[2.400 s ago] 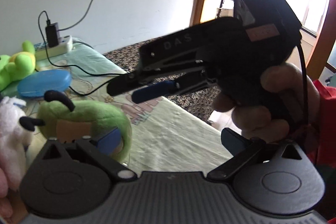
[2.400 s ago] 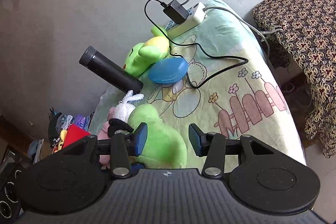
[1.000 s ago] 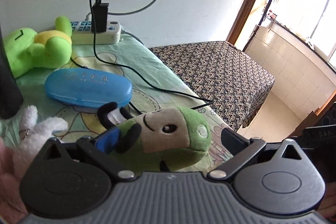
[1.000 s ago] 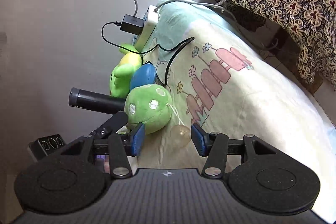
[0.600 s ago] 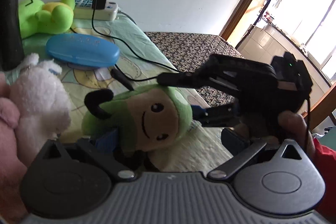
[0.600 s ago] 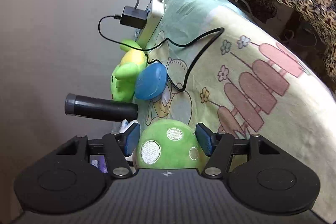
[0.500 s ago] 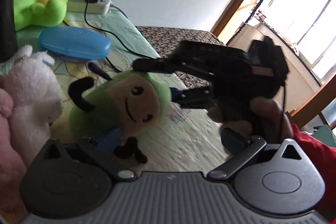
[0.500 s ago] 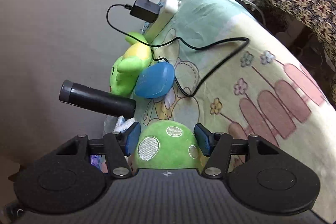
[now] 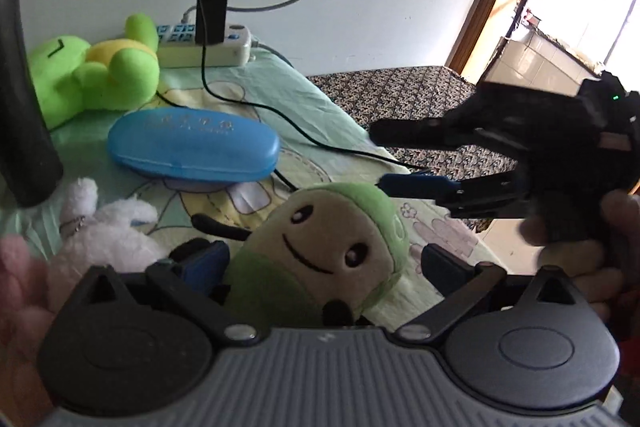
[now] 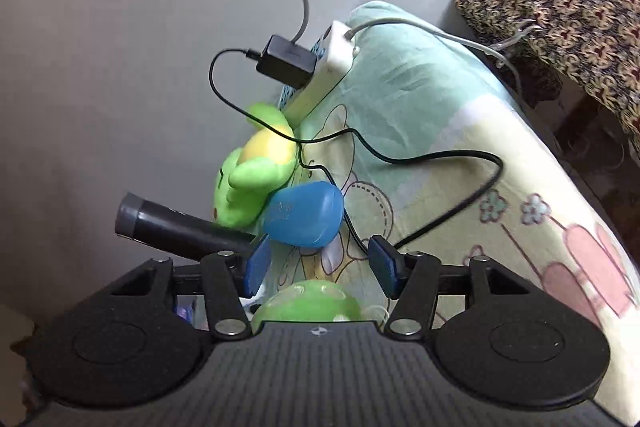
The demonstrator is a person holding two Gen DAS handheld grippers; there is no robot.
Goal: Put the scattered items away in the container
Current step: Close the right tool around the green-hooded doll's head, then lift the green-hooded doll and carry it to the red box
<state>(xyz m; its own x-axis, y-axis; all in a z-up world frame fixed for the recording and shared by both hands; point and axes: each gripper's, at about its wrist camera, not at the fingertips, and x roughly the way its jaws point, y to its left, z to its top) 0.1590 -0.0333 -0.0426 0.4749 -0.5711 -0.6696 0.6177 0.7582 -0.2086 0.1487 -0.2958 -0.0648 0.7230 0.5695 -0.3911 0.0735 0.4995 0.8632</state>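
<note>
A green plush with a tan smiling face lies between the fingers of my left gripper, which stands open around it. Its green top shows low in the right wrist view. My right gripper is open and empty; it hovers to the right of the plush in the left wrist view. A blue glasses case, a bright green frog plush, a white plush and a pink plush lie on the bed. No container is in view.
A dark tall bottle stands at the left. A white power strip with a black charger and black cable lies by the wall. A patterned bed is beyond the cartoon sheet.
My right gripper let go of the green plush and drew back to the right. The plush dropped lower and now sits between my left gripper's fingers.
</note>
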